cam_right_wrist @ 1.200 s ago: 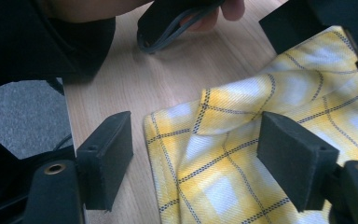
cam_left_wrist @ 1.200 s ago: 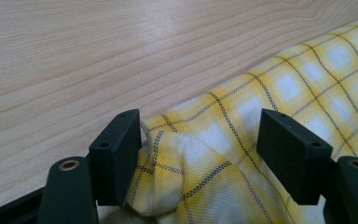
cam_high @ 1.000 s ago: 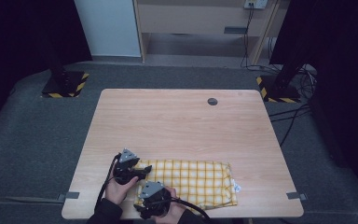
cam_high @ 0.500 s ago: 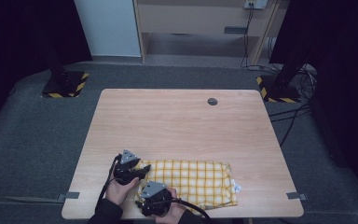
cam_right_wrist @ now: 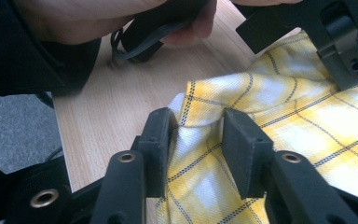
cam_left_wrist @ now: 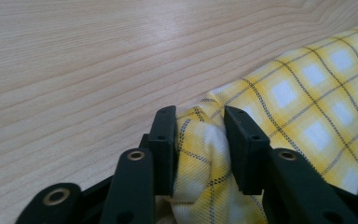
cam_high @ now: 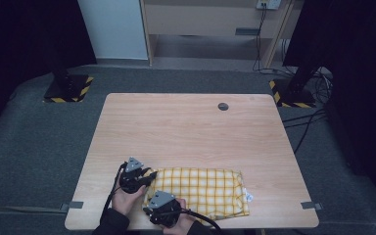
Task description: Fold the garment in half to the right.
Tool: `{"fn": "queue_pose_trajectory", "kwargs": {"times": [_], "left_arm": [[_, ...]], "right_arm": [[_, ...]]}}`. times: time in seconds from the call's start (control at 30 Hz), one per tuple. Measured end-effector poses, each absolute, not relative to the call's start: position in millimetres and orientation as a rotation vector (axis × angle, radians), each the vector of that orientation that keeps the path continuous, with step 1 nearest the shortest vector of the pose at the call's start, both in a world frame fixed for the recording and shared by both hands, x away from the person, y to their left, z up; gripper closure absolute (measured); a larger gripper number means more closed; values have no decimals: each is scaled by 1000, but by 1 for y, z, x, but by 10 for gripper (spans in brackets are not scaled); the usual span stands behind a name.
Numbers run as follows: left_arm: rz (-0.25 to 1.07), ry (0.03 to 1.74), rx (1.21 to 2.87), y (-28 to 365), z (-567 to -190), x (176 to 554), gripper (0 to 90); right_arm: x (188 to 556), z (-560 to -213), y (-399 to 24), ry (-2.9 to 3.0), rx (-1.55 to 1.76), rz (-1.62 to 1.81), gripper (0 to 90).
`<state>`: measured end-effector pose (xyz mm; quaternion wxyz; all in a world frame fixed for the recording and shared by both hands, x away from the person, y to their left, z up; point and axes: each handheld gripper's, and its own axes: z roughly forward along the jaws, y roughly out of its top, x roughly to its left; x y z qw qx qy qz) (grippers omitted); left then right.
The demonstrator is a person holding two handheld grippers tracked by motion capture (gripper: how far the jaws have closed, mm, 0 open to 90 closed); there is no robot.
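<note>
Where the yellow checked cloth [cam_high: 203,191] lies, folded into a long rectangle, is the near edge of the wooden table [cam_high: 186,127], slightly right of the table's middle and running left to right. A small white label [cam_high: 248,196] shows at its right end. Both grippers are at its left end.

The left gripper [cam_left_wrist: 200,135] is on the far-left corner of the cloth [cam_left_wrist: 307,102]. Its jaws have just been closing, and a bunched fold of the fabric stands between them, pressed by both pads. In the high view this gripper [cam_high: 149,175] lies low over the table just left of the cloth, held by the left hand [cam_high: 125,198].

The right gripper [cam_right_wrist: 196,135] is on the near-left corner. Its jaws have likewise just been closing, with a raised fold of the cloth [cam_right_wrist: 284,102] pinched between the pads. From above it [cam_high: 149,208] sits at the near table edge in the right hand [cam_high: 183,224], its cable trailing to the right.

The two grippers are near each other, one corner each. Elsewhere on the table, a dark round grommet [cam_high: 223,106] sits near the far edge, well apart from the cloth. Grey carpet [cam_high: 39,142] surrounds the table.
</note>
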<state>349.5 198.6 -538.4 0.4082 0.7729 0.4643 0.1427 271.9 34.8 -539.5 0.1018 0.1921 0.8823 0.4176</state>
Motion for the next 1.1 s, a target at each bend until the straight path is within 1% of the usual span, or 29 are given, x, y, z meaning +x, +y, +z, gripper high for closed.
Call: {"fn": "queue_pose_trajectory", "kwargs": {"times": [0.2, 0.4, 0.6, 0.77, 1.1], "left_arm": [[315, 1199, 1927, 198, -538, 351, 739], [300, 1220, 1936, 195, -536, 352, 782], [279, 1225, 1920, 196, -535, 353, 789], [264, 1215, 1899, 198, -530, 352, 789], [271, 1159, 1874, 191, -512, 347, 788]], "right_arm": [[272, -540, 34, 2586, 577, 1224, 713], [271, -540, 35, 2550, 587, 1202, 807], [272, -539, 33, 2551, 620, 1215, 830], [270, -537, 31, 2536, 620, 1230, 832], [268, -519, 20, 2523, 627, 1291, 831]]}}
